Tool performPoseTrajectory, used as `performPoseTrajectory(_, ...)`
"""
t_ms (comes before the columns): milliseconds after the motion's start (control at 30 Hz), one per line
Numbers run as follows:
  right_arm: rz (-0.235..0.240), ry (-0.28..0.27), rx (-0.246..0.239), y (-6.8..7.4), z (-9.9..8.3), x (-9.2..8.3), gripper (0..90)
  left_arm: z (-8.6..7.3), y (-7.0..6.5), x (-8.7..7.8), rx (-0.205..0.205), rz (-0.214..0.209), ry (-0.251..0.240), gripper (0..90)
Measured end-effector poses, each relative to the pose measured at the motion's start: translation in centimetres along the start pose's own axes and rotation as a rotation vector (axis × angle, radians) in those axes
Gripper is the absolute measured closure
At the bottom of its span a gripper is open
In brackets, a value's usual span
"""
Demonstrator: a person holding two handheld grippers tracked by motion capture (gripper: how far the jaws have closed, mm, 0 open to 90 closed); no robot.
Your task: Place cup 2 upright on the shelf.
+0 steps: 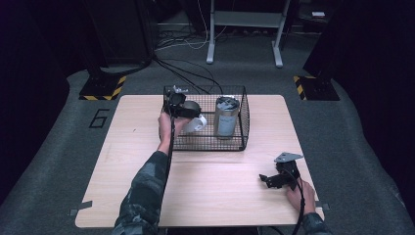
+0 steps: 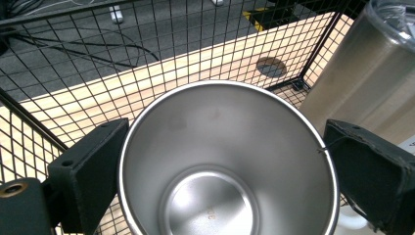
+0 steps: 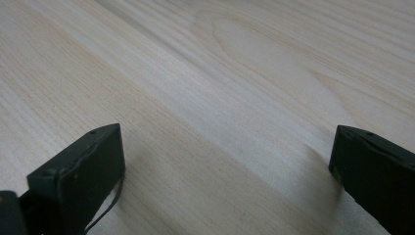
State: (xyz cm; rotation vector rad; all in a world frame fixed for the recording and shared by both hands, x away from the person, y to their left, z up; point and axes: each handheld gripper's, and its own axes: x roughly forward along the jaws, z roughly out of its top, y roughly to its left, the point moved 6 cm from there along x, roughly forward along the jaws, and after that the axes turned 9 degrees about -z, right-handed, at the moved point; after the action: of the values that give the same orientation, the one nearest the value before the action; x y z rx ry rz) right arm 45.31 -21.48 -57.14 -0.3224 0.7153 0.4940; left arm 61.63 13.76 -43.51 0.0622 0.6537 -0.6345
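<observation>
My left gripper (image 1: 188,108) is shut on a shiny steel cup (image 1: 192,105), held inside the left part of a black wire basket (image 1: 241,132). In the left gripper view both jaws press the sides of the steel cup (image 2: 227,161), whose open mouth faces the camera and is empty. A tall steel tumbler (image 1: 226,117) stands upright in the basket to the cup's right, also seen close by as the tumbler (image 2: 362,83). A white mug (image 1: 196,123) lies under the cup. My right gripper (image 1: 268,180) rests open on the wooden table (image 1: 220,186) at the front right, nothing between its jaws.
The basket stands at the middle back of the table. Beyond the table, cables (image 1: 186,73) run over the grey floor. Two black stands with yellow-black striped bases (image 1: 103,88) (image 1: 313,87) flank the back corners, and a white frame (image 1: 244,29) stands behind.
</observation>
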Motion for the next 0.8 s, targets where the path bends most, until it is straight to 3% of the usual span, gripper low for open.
performPoseTrajectory(800, -0.001, 0.000, 0.000, 0.0, 0.0, 0.0, 0.0, -0.8, 0.2, 1.7, 0.005, 0.006, 0.070, 6.2)
